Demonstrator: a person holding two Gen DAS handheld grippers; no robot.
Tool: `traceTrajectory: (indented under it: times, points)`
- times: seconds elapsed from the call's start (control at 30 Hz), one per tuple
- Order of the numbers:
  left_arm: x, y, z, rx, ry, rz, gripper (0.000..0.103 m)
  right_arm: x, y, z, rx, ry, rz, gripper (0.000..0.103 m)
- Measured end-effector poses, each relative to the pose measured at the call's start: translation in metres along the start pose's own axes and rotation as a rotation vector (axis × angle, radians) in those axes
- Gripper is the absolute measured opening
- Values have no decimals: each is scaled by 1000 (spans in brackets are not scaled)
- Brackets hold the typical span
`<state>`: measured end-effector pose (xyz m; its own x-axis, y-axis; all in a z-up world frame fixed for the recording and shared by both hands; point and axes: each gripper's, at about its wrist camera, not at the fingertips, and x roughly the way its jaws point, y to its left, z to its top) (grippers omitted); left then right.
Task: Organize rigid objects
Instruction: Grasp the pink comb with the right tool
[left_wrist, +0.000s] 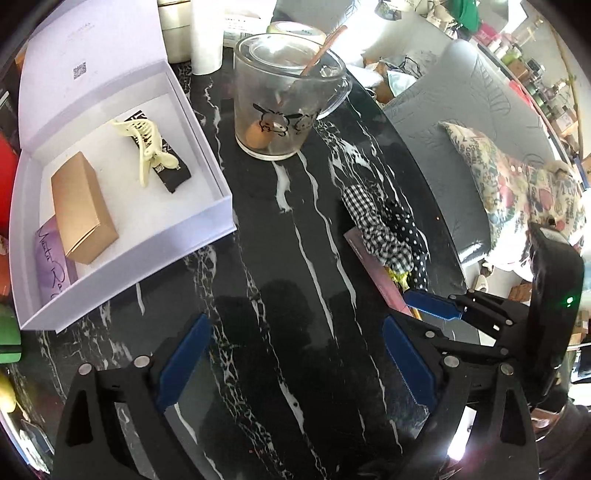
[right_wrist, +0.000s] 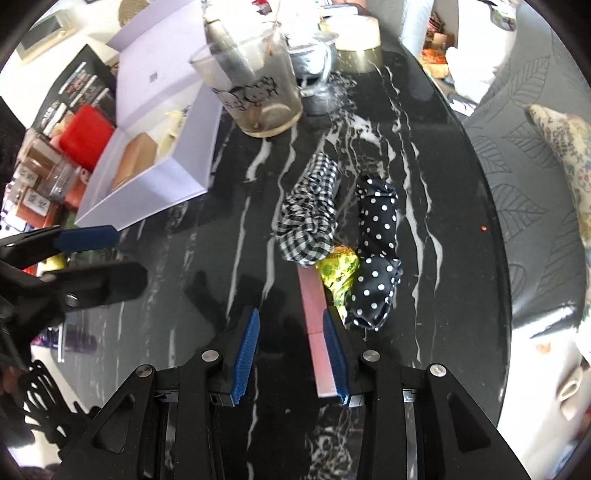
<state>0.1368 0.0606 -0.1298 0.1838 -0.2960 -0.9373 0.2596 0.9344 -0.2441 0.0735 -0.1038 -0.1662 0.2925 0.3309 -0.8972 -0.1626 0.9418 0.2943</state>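
Straddling a pink box (right_wrist: 318, 332), the right gripper (right_wrist: 291, 354) stands spread; left gripper (left_wrist: 295, 365) gapes empty.

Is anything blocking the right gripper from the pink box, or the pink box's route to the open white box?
Nothing visible: the right gripper already straddles the pink box. Bare tabletop lies toward the white box; the left gripper hovers near that route.

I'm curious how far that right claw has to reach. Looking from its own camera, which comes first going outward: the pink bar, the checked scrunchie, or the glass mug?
1. Pink bar: between the right gripper's fingers, against one pad.
2. Checked scrunchie: mid-table, just beyond.
3. Glass mug: far end, beside the white box.
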Motion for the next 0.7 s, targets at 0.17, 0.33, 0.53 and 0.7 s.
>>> traceTrajectory:
  times: [0.17,0.33,0.53,0.7]
  points:
    - [3,-4,7,26,-6,-8,96,6,-2,0,-11,13,-7,31]
    - [1,-8,13,51,-18,-3,96,9,1,1,-33,4,-9,30]
    - [-1,-15,24,110,-33,4,96,14,6,4,-66,-6,-51,14]
    - [3,-30,34,211,-35,-45,96,6,7,-9,-55,4,-8,14]
